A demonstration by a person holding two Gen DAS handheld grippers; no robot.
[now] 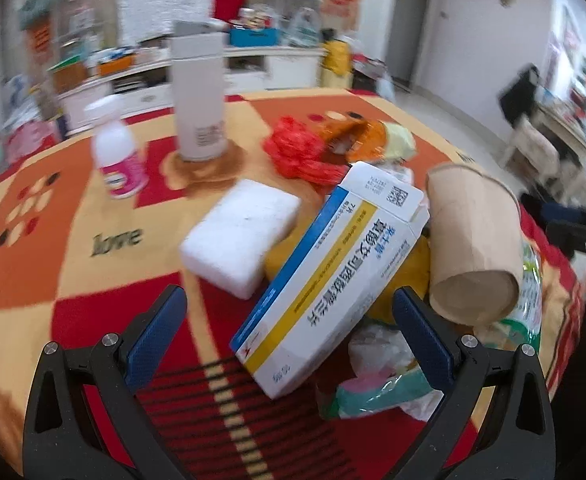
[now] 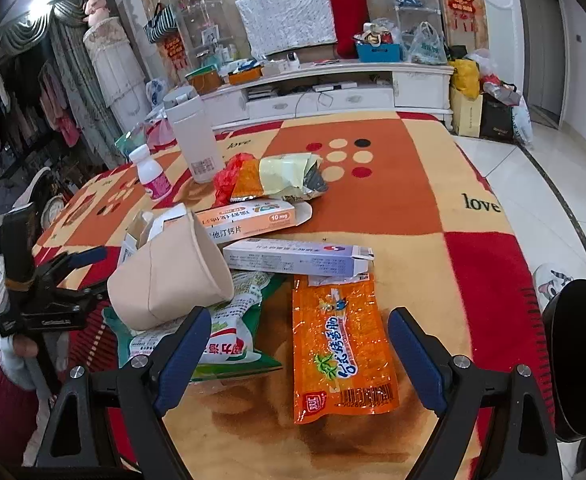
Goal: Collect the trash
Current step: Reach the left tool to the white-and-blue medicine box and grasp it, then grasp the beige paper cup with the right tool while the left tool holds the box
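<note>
Left gripper (image 1: 289, 300): jaws spread wide, holding nothing. The near end of a blue-and-white medicine box (image 1: 325, 280) lies between the blue pads, touching neither. View blurred.

Left wrist view, around the box: white foam block (image 1: 239, 236) at 10 o'clock, just beside it; tipped paper cup (image 1: 473, 244) at 3 o'clock, mouth toward the camera; red crumpled wrapper (image 1: 301, 152) at 12 o'clock; crumpled white and green plastic (image 1: 377, 376) at 5 o'clock. Farther back, a small pink-labelled bottle (image 1: 119, 156) and a tall white flask (image 1: 199, 96) stand upright.

Right gripper (image 2: 299, 340): jaws wide apart, empty. An orange snack packet (image 2: 339, 344) lies flat on the tabletop (image 2: 413, 200) between the pads, clear of both.

Right wrist view, from the packet: green-and-white bag (image 2: 233, 332) at 9 o'clock, partly under the left pad; paper cup (image 2: 173, 268) at 10 o'clock, on its side atop the bag; pale purple box (image 2: 297, 258) at 12 o'clock, touching the packet's top edge; orange-striped box (image 2: 249, 218) beyond it. Black bin rim (image 2: 581, 360) at 3 o'clock, off the tabletop edge.
</note>
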